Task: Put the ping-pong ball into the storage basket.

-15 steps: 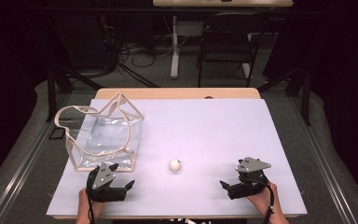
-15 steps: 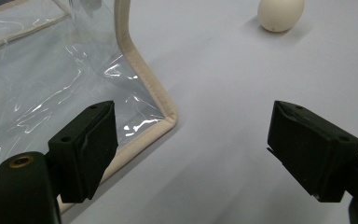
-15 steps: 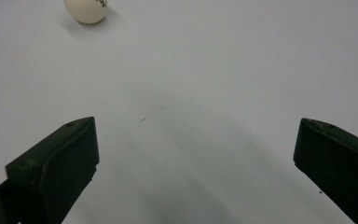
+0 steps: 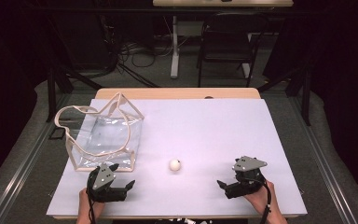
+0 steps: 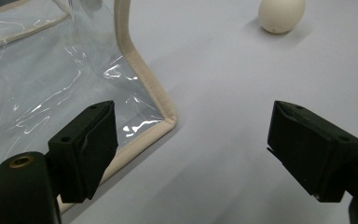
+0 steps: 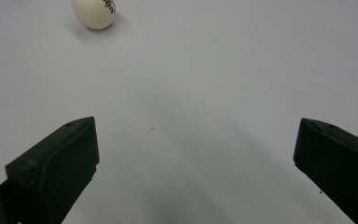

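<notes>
Both grippers rest with jaws spread wide and empty at the table's (image 4: 279,140) near edge: left gripper (image 4: 121,179) at 7 o'clock, right gripper (image 4: 224,185) at 5 o'clock. Between them lies the white ball (image 4: 175,164) (printed lettering, likely table-tennis); the clear tote bag (image 4: 103,137) stands at 9 o'clock. Approach stage, seemingly: next, one gripper must close gently around the ball.

Glossy clear-plastic bag (image 4: 105,135), cloth trim; matt ball (image 4: 175,164).

Bright even table light, dark surroundings, perhaps slightly soft focus
</notes>
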Action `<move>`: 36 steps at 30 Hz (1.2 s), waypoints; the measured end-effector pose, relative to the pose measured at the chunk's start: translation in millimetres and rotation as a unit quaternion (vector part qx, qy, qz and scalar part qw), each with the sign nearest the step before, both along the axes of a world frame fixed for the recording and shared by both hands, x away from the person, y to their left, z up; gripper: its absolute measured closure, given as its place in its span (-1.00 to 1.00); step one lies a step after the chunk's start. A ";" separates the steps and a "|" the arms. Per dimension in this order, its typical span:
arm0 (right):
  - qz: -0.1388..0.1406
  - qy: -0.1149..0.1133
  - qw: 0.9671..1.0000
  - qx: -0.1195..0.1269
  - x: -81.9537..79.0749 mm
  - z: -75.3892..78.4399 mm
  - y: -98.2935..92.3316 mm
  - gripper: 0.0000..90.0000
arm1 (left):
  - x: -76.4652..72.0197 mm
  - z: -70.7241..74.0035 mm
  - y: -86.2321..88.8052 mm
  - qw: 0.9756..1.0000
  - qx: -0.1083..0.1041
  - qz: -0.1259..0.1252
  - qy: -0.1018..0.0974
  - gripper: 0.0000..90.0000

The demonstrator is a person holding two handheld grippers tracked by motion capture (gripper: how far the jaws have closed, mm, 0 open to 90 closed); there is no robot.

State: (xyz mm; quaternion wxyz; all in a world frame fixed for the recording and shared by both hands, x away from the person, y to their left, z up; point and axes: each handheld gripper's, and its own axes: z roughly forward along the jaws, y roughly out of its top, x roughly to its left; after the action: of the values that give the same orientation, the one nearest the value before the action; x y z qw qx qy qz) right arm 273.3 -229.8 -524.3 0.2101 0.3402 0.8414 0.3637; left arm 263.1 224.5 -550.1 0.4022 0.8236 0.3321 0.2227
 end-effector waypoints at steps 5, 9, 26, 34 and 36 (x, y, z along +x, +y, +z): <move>0.006 0.002 1.000 0.002 3.4 0.8 5.0 -1.00 | 0.1 -0.5 0.6 1.000 0.001 -0.001 0.002 -0.64; 0.007 0.002 1.000 -0.001 4.8 1.9 7.5 -1.00 | 0.0 -0.7 -0.5 1.000 0.000 0.000 0.002 -0.64; 0.024 0.000 1.000 -0.008 15.3 4.1 21.3 -1.00 | 0.1 -0.9 0.4 1.000 0.003 -0.003 0.003 -0.64; 0.032 -0.002 0.999 -0.008 20.2 5.5 30.1 -1.00 | -0.1 -0.9 0.6 1.000 0.002 -0.003 0.002 -0.64; 0.034 -0.003 0.999 -0.008 21.3 6.0 32.2 -1.00 | 0.1 -1.0 0.6 1.000 0.002 -0.003 0.002 -0.64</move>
State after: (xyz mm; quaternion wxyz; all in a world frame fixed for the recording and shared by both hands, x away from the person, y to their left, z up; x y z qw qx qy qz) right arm 294.6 -197.7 -518.3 0.2029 0.3084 0.8548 0.3648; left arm 263.1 225.1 -551.1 0.4009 0.8256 0.3301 0.2208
